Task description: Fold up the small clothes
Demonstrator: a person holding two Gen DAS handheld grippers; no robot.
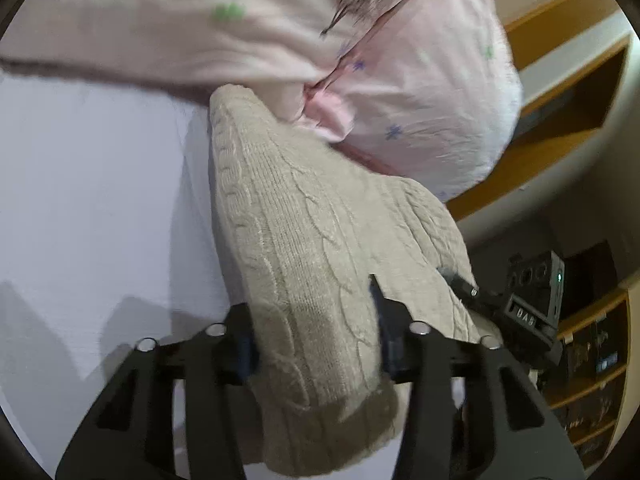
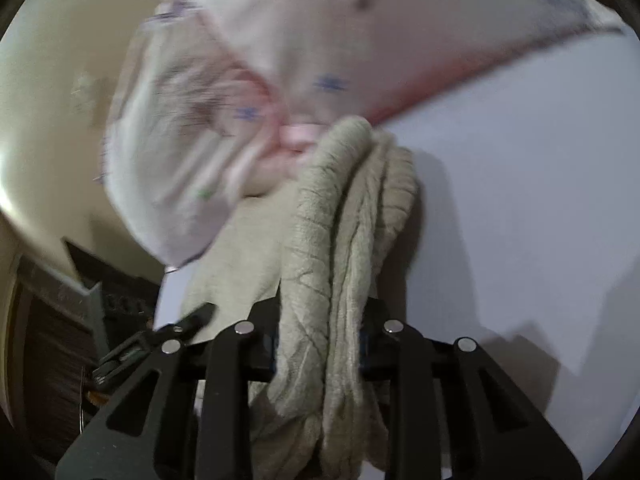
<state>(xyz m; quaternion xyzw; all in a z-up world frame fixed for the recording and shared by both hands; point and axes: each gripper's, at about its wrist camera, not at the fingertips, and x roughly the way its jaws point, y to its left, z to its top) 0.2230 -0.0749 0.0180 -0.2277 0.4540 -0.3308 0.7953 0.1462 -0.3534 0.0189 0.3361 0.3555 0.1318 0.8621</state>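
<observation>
A beige cable-knit garment [image 1: 304, 220] is held up over the white table [image 1: 92, 200]. My left gripper [image 1: 316, 328] is shut on its lower hem, the knit bulging between the fingers. My right gripper [image 2: 320, 344] is shut on a bunched edge of the same beige knit [image 2: 352, 200], which hangs in thick folds. A pink garment with small blue and green star prints [image 1: 400, 80] lies behind the knit and touches its far end; it also shows in the right wrist view [image 2: 280, 60], blurred. The right gripper's body [image 1: 520, 304] shows at the knit's right edge.
Wooden shelving [image 1: 568, 92] stands beyond the table's right edge, with lower shelves holding small items [image 1: 592, 356]. In the right wrist view a cream wall [image 2: 52, 120] and a dark cabinet [image 2: 52, 340] lie to the left. The left gripper's tip [image 2: 160, 336] shows low left.
</observation>
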